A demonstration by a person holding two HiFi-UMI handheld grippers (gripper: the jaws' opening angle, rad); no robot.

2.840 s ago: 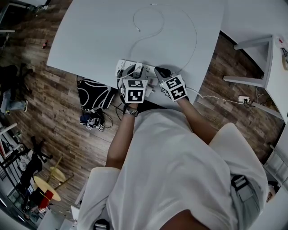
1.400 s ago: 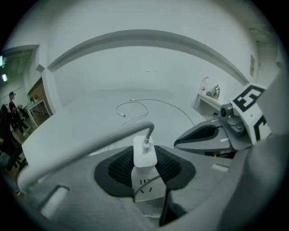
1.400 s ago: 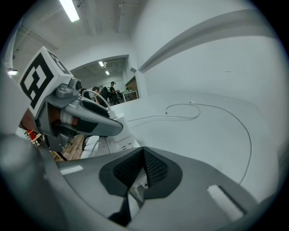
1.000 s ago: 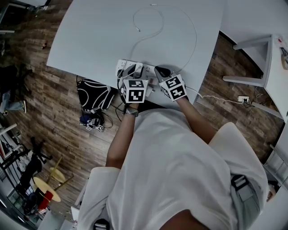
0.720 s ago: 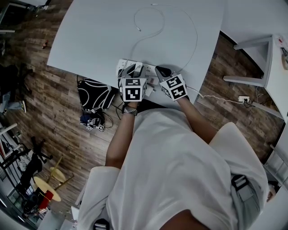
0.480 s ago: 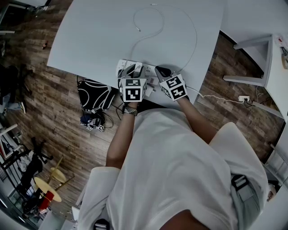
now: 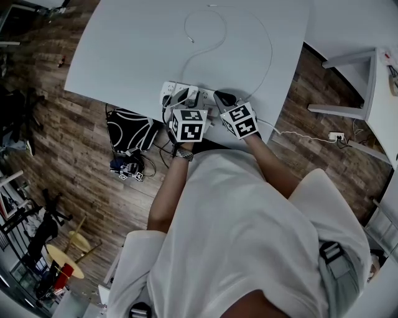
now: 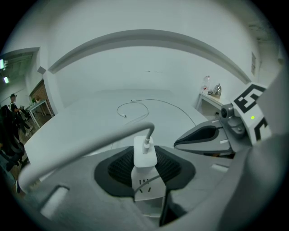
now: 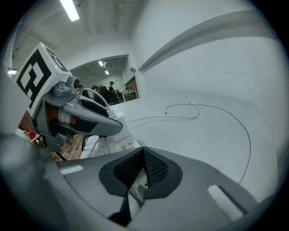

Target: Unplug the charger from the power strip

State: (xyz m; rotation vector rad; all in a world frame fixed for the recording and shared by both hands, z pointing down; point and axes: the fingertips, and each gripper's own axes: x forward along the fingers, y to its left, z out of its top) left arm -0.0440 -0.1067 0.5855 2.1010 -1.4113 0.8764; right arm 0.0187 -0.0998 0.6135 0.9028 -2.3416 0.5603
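The left gripper has its jaws clamped on the small white cube charger, which stands plugged into the white plastic power strip at the white desk's near edge. The right gripper, jaws closed and empty, sits just beside it over the strip. The pull probably goes best straight up along the prongs, without rocking, with the right gripper pinning the strip down.

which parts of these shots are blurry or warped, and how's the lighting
Left gripper view: strong fisheye with dark corners, the charger sharp, the cable nearest the lens blurred. Right gripper view: same fisheye, a ceiling light glaring top left, near foreground soft. Head view: flat even light on the table, hardly any shadows, sharp.
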